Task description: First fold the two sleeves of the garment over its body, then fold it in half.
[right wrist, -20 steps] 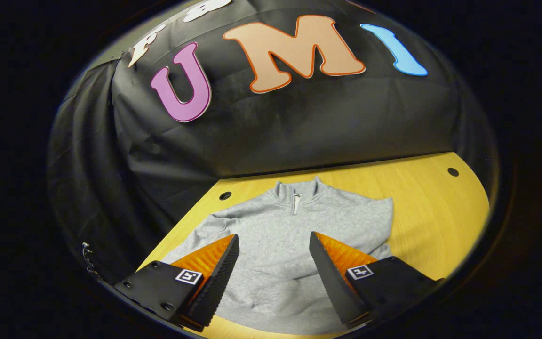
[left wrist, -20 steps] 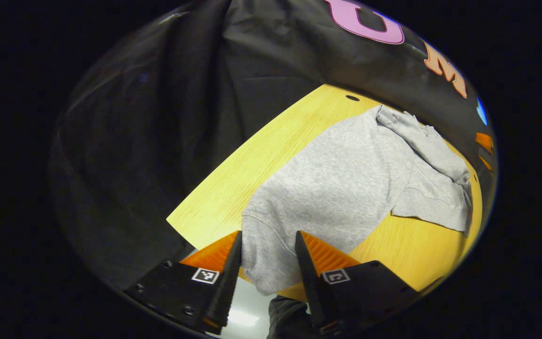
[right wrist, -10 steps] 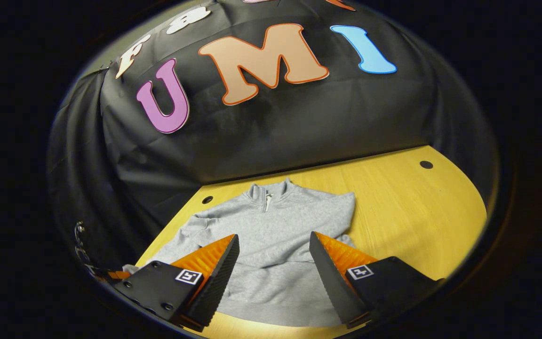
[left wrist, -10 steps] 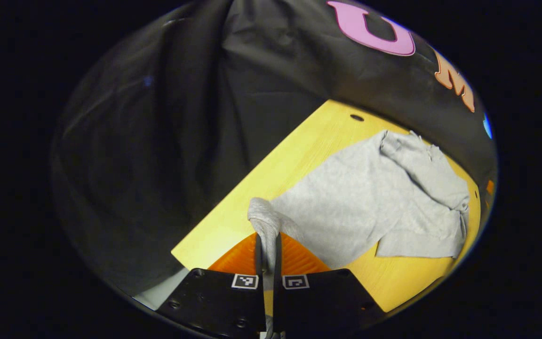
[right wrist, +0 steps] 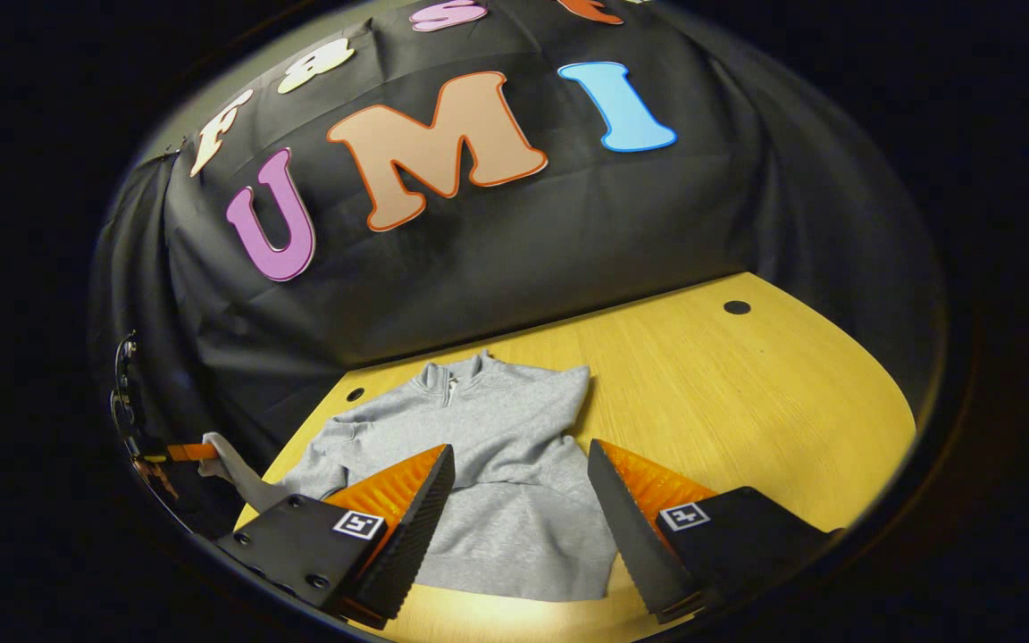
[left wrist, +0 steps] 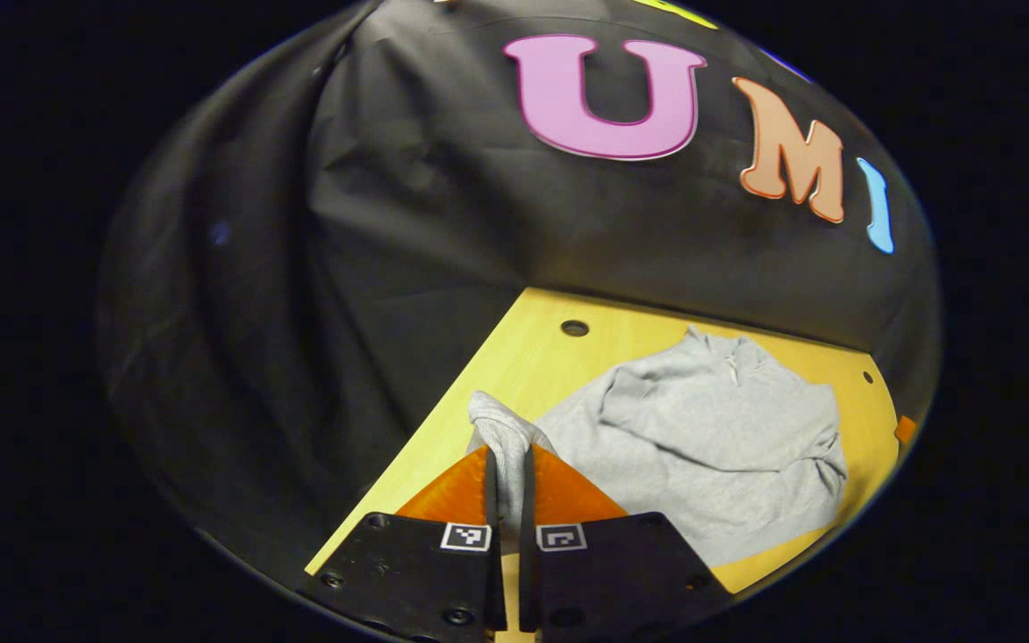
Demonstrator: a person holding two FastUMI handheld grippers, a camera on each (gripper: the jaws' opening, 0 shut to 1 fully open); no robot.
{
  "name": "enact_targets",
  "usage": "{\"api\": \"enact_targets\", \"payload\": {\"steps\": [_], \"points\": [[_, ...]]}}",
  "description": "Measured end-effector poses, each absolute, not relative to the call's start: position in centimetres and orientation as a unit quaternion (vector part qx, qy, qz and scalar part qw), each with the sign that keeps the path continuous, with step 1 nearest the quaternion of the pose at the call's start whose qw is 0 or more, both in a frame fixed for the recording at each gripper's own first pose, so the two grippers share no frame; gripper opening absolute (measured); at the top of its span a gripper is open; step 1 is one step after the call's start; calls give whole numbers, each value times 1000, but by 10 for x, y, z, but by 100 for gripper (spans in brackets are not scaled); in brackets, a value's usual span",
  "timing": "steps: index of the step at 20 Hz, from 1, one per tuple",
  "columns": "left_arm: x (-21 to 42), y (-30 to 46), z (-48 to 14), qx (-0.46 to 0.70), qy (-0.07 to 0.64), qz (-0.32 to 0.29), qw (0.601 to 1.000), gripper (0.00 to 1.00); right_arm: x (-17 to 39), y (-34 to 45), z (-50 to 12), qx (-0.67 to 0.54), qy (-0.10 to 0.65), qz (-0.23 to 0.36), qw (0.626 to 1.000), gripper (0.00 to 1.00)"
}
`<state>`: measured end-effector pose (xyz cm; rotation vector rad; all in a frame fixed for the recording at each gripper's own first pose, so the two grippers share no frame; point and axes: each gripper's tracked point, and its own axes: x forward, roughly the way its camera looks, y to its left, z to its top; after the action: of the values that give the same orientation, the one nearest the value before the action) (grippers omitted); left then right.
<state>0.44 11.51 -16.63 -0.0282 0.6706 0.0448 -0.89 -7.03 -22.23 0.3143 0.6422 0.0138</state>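
Lying on the tabletop (right wrist: 747,402), the garment (right wrist: 497,473) has its right sleeve already folded over — left sleeve (left wrist: 506,438) is pinched in the left gripper (left wrist: 508,482), mid-fold; right gripper (right wrist: 519,500) hovers with jaws wide — halving remains.

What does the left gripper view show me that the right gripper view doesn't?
Left gripper view: a close look at the left claw shut on the sleeve cuff, raised above the table. Right gripper view: the right claw open over the grey sweatshirt, and a wide stretch of bare tabletop beside it. Both: the sweatshirt spread on the table, collar toward the wall.
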Motion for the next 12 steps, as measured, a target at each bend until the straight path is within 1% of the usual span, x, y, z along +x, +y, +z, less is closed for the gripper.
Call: {"api": "enact_targets", "payload": {"steps": [3, 4, 6, 12], "points": [[38, 68, -153, -1, 312, -20, 950, 4, -24, -90, -222, 160, 311, -16, 937, 96], [45, 51, -148, 4, 308, -35, 951, 5, -31, -95, -224, 160, 312, -22, 936, 96], [57, 12, -140, 14, 299, -68, 952, 4, -44, -110, -226, 157, 315, -37, 935, 96], [75, -117, -135, 28, 283, -164, 944, 4, -75, -145, -227, 151, 325, -70, 931, 96]]}}
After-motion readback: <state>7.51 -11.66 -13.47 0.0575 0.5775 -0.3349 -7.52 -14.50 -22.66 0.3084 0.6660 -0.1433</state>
